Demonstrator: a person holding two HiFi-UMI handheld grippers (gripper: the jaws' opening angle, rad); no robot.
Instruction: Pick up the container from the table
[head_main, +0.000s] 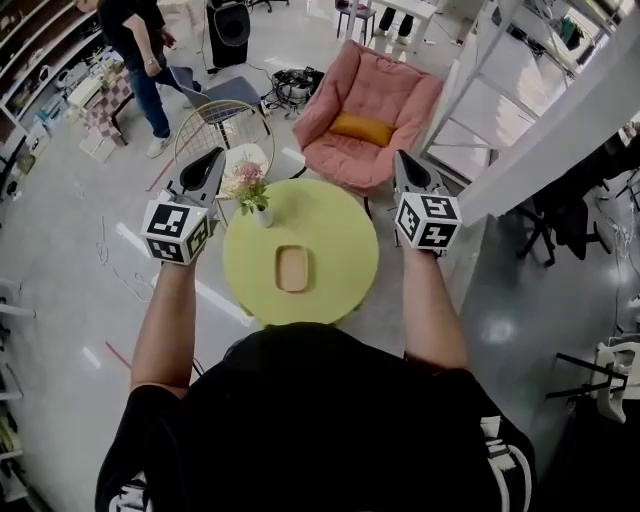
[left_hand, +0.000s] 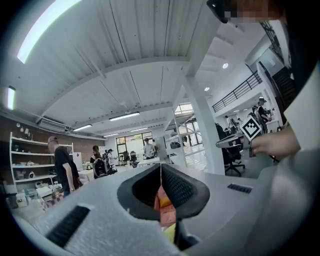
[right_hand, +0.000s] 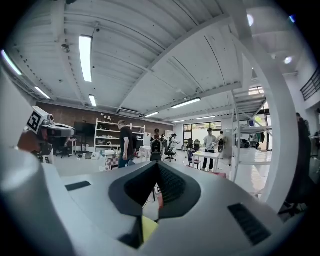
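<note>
Green round table (head_main: 345, 220) is flanked by the left gripper (head_main: 214, 153) and right gripper (head_main: 401, 156), both closed and empty. The container (head_main: 292, 268) is centred on it, a flower vase (head_main: 260, 212) is set far-left, and a pink armchair (head_main: 375, 95) is seen beyond.

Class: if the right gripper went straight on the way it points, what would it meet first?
Likely nothing near. The right gripper points about level, and the armchair shows only low beneath its line, so the way looks free, though depth is unclear.

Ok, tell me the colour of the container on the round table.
Light tan container, clearest in the head view.
</note>
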